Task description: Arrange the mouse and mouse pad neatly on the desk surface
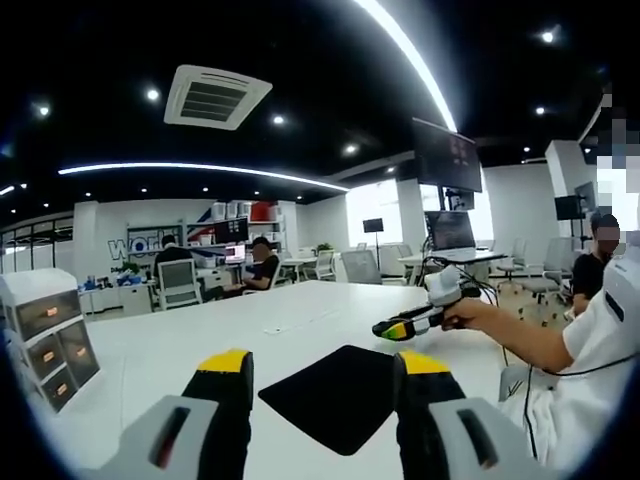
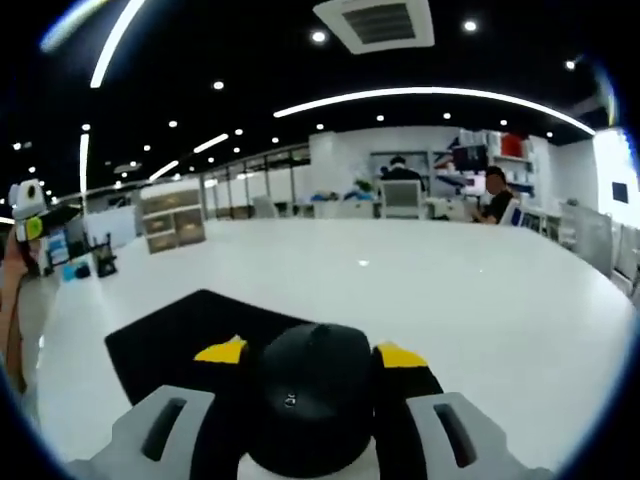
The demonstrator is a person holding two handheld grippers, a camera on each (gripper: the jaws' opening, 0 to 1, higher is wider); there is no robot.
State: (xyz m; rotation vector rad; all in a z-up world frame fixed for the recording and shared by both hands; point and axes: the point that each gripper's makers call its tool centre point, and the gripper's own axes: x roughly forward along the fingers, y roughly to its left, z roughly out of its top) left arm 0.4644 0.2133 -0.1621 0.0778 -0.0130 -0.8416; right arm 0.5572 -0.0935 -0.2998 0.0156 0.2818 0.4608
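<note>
A black mouse pad (image 1: 335, 395) lies flat on the white desk (image 1: 180, 335), just beyond my left gripper (image 1: 323, 362), whose yellow-tipped jaws stand wide open with nothing between them. To the right, a person's hand holds the right gripper (image 1: 405, 327) above the desk past the pad's far right corner. In the right gripper view, my right gripper (image 2: 310, 352) is shut on a rounded black mouse (image 2: 305, 395), held just above the desk (image 2: 450, 290). The mouse pad (image 2: 170, 340) lies ahead and to the left of it. The left gripper (image 2: 32, 218) shows at the far left edge.
A white drawer unit (image 1: 45, 335) stands at the desk's left side, seen also as drawers (image 2: 172, 222) at the far end. A monitor (image 1: 447, 155) hangs on a stand at the right. People sit at desks and chairs in the background.
</note>
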